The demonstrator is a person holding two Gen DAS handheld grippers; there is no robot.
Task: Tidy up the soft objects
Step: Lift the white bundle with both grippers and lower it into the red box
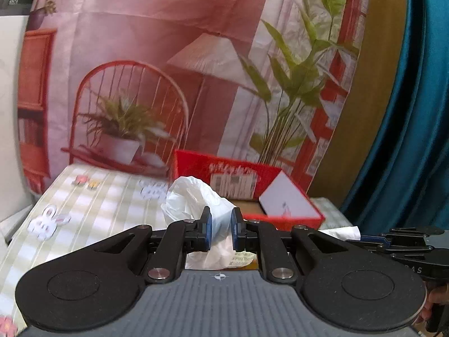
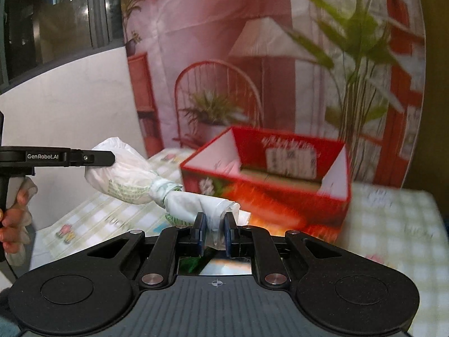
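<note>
1. The white plastic bag point(image 2: 134, 179) hangs in the air above the checked counter point(image 2: 393, 238), stretched between the two tools. It is rolled or twisted into a long bundle with a tight knot-like waist near its middle.

2. The right hand-held gripper point(image 2: 215, 229) has its jaws closed on the thinner, twisted end of the bag, with plastic bunched between the blue pads point(image 2: 201, 229).

3. The left hand-held gripper point(image 1: 221, 231) is likewise clamped on the puffier end. In the right wrist view its black fingers come in from the left edge and pinch the bag's far top corner, with the person's hand point(image 2: 16, 219) below on the handle.

4. The bag's long axis runs roughly level from one gripper to the other. In the right wrist view it slants from upper left down to the lower centre, so the fat end sits a little higher than the twisted end.

5. The red cardboard box point(image 2: 269, 185) stands open-topped on the counter, ahead of both grippers and to the right of the bag in the right wrist view. Its near wall lies just behind the twisted end.

6. The right gripper is the nearer one to the box. The bag's axis lies roughly along the box's near wall, not pointing into the opening.

7. My reading is that the bundle must be carried forward, over the near wall, and then lowered in. Its interior looks partly taken up by a white flap point(image 1: 286, 199) and a label.
</note>
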